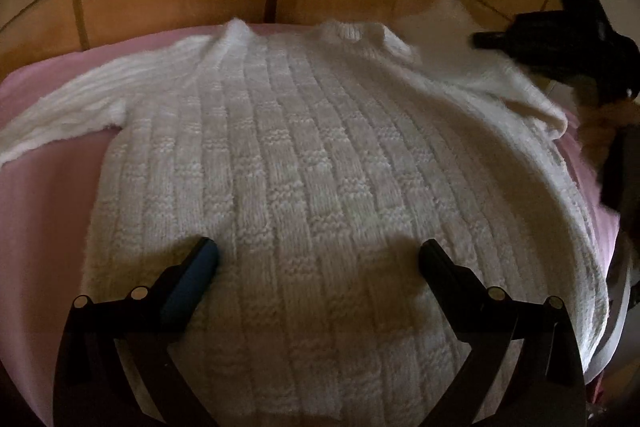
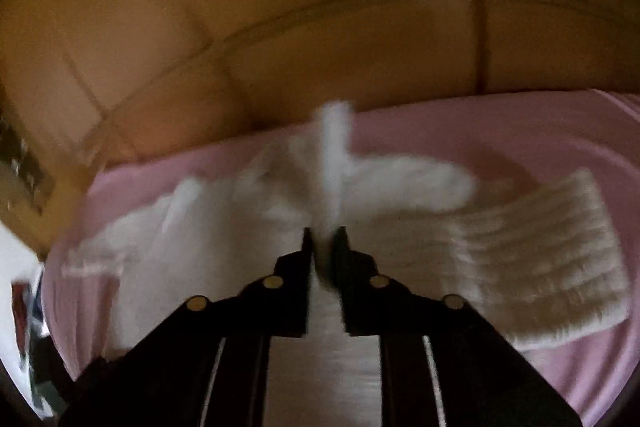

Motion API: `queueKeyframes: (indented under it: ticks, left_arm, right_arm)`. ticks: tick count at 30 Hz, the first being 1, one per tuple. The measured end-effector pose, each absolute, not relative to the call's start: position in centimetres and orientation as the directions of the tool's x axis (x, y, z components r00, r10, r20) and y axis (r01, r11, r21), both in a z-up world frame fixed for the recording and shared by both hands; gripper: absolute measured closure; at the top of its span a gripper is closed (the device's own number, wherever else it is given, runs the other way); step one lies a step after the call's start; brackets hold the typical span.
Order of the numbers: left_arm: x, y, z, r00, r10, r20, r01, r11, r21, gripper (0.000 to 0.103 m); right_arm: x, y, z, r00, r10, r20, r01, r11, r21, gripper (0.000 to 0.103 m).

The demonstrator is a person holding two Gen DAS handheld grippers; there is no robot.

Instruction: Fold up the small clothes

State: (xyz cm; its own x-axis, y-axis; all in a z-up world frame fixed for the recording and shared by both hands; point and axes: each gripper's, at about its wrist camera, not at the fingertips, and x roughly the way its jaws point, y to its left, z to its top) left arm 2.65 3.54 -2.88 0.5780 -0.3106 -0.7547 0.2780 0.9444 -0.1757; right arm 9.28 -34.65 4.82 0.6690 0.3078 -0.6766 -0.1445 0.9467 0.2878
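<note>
Between the 2 nearly closed fingers of the right gripper [image 2: 324, 235], a sleeve fold of the white sweater [image 1: 304, 155] is pinched; it should be carried inward, kept low. The left gripper [image 1: 318, 259], spread wide and empty, hovers near the hem; the body is spread flat across the pink surface [image 1: 48, 195].

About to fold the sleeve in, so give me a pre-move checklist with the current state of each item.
1. Right gripper shut on the sweater: ok, knit is pinched between its fingers.
2. Left gripper free: ok, open over the sweater's body, holding nothing.
3. Body lying flat on the pink sheet: ok, spread without big wrinkles.
4. Far sleeve laid out: ok, stretched sideways on the sheet.
5. Which part the right gripper holds: cannot tell, the view is blurred.
6. Grip depth: cannot tell.
</note>
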Motion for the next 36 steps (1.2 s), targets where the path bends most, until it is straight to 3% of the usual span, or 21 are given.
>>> queueKeyframes:
  ticks: [1,2,4,5,8,10,13,14,16,20,26,32,33,34,36]
  left_arm:
    - [2.6,3.6,-2.9,0.58,-0.315,-0.752,0.278,0.943,-0.181,0.004]
    - [2.6,3.8,-2.9,0.581,-0.322,-0.748,0.278,0.942,-0.189,0.004]
    - [2.5,3.9,-2.8,0.581,-0.33,-0.744,0.277,0.94,-0.2,0.004]
    - [2.6,4.0,-2.8,0.58,-0.331,-0.744,0.275,0.94,-0.204,0.004]
    - [2.8,3.6,-2.7,0.567,-0.319,-0.759,0.263,0.944,-0.201,0.004]
    - [3.3,3.9,-2.2,0.549,-0.335,-0.766,0.237,0.941,-0.242,0.004]
    - [4.9,5.0,-1.3,0.521,-0.43,-0.737,0.157,0.897,-0.413,0.005]
    - [5.8,5.0,-1.0,0.512,-0.453,-0.73,0.149,0.884,-0.444,0.007]
    - [7.3,4.3,-0.6,0.5,-0.466,-0.73,0.15,0.877,-0.456,0.024]
    - [11.1,1.9,-0.2,0.461,-0.535,-0.708,0.168,0.836,-0.522,0.029]
    - [15.3,-2.0,-1.0,0.44,-0.554,-0.707,0.156,0.822,-0.547,0.029]
    - [17.6,-5.3,-1.5,0.431,-0.495,-0.754,0.182,0.866,-0.465,0.029]
    - [17.8,-5.5,-1.5,0.431,-0.503,-0.749,0.183,0.862,-0.473,0.037]
    - [18.0,-5.6,-1.4,0.423,-0.526,-0.738,0.192,0.848,-0.494,0.062]
    - [18.8,-5.3,-1.6,0.377,-0.562,-0.736,0.189,0.825,-0.532,0.089]
  right_arm:
    - [9.2,-33.8,4.7,0.673,0.304,-0.674,-0.149,0.949,0.279,0.051]
    - [8.4,-33.3,4.7,0.692,0.289,-0.662,-0.15,0.954,0.26,0.032]
    - [7.6,-32.6,4.7,0.713,0.273,-0.646,-0.144,0.959,0.246,0.025]
    - [6.3,-32.5,4.7,0.717,0.271,-0.642,-0.137,0.958,0.252,0.015]
    - [2.0,-33.9,4.3,0.737,0.261,-0.623,-0.115,0.957,0.265,0.002]
    - [0.3,-35.0,3.3,0.726,0.254,-0.638,-0.093,0.957,0.275,0.002]
    - [-2.0,-36.6,0.3,0.694,0.216,-0.686,-0.022,0.96,0.28,0.002]
    - [-2.4,-36.8,-0.4,0.691,0.2,-0.694,-0.003,0.962,0.275,0.002]
    - [-3.2,-37.1,-1.5,0.698,0.179,-0.694,0.01,0.966,0.259,0.002]
    - [-3.7,-37.1,-1.9,0.729,0.156,-0.666,0.027,0.966,0.257,0.002]
    - [-3.6,-37.2,-1.9,0.739,0.153,-0.656,0.029,0.966,0.257,0.002]
    - [-3.9,-37.0,-2.5,0.754,0.142,-0.641,0.03,0.968,0.25,0.002]
    - [-3.9,-36.8,-2.5,0.753,0.13,-0.645,0.033,0.971,0.235,0.002]
    - [-3.8,-36.6,-2.5,0.752,0.123,-0.648,0.035,0.974,0.226,0.002]
    - [-3.7,-36.2,-2.6,0.748,0.106,-0.655,0.037,0.979,0.201,0.002]
